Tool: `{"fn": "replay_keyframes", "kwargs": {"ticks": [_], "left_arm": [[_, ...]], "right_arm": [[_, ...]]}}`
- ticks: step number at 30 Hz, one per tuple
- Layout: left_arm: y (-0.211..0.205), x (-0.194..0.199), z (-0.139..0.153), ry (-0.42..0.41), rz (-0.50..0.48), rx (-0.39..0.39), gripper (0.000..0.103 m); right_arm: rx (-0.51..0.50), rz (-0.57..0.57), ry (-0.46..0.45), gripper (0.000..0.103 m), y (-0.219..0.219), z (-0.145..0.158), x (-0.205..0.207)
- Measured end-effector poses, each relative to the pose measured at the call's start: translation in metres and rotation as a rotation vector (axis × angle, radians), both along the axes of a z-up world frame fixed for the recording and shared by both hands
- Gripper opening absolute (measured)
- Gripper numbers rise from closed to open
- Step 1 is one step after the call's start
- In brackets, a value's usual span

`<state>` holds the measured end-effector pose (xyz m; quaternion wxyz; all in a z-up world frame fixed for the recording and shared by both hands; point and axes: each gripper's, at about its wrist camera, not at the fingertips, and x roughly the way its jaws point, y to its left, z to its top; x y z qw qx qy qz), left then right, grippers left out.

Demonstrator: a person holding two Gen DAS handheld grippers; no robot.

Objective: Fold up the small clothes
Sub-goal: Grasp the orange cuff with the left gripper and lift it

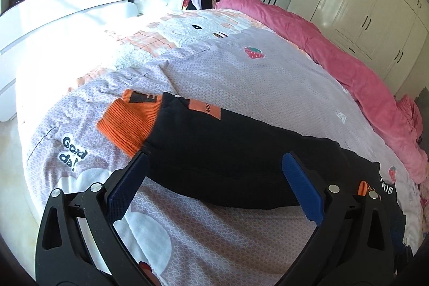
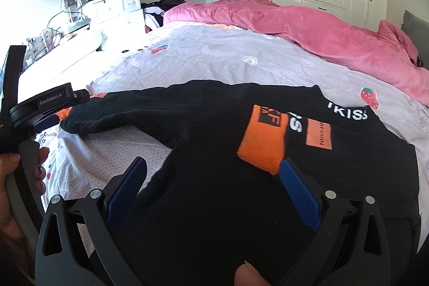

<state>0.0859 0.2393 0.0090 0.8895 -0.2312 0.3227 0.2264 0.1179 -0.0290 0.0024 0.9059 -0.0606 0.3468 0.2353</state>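
My left gripper (image 1: pixel 214 176) has its jaws spread wide and holds nothing. Between the two blue pads I see the left sleeve (image 1: pixel 214 149) of the black sweater, lying flat on the bedcover (image 1: pixel 241 77). The sleeve runs across my jaws, not along them: its orange cuff (image 1: pixel 131 119) lies just beyond the left pad, and the dark cloth goes on past the right pad toward the body of the garment. So the long axis of this sleeve is almost crosswise to the fingers, and the cuff end is the end nearer to this gripper.

My right gripper (image 2: pixel 213 173) is also fully open and empty. It hangs over the sweater body (image 2: pixel 214 205), which fills the space between its fingers. The other sleeve is already folded in over the chest, and its orange cuff (image 2: pixel 262 138) lies close to the tip of the right pad; I cannot tell if they touch. In this view the outstretched sleeve (image 2: pixel 128 111) goes away to the left, toward the left tool (image 2: pixel 51 101) and the person's hand (image 2: pixel 10 178) that carries it.

I judge that the stretched sleeve is the part not yet folded, and the left gripper is clearly the nearer one. To take it, I would close near the cuff and carry it inward across the body.

A pink duvet (image 2: pixel 295 26) lies well apart, along the far side of the bed.
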Motion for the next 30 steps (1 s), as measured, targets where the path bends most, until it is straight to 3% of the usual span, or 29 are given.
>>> {"fn": "replay_keyframes", "kwargs": {"ticks": [16,23,25,26,30], "left_arm": [[0.046,-0.006,-0.023,-0.047,0.136,-0.138,0.092],[0.064,-0.009,-0.023,-0.114,0.235,-0.184,0.046],[0.067,-0.007,-0.019,-0.132,0.254,-0.176,0.026],[0.068,-0.006,-0.017,-0.140,0.259,-0.169,0.008],[0.059,0.006,-0.003,-0.184,0.201,-0.145,0.004]], "right_arm": [[-0.037,0.084,-0.008,0.098,0.042,-0.005,0.013],[-0.034,0.069,0.014,0.098,0.037,-0.011,0.016],[-0.027,0.058,0.020,0.098,0.032,-0.010,0.018],[-0.025,0.053,0.020,0.098,0.029,-0.009,0.018],[-0.017,0.024,0.014,0.098,0.014,-0.006,0.020]]}}
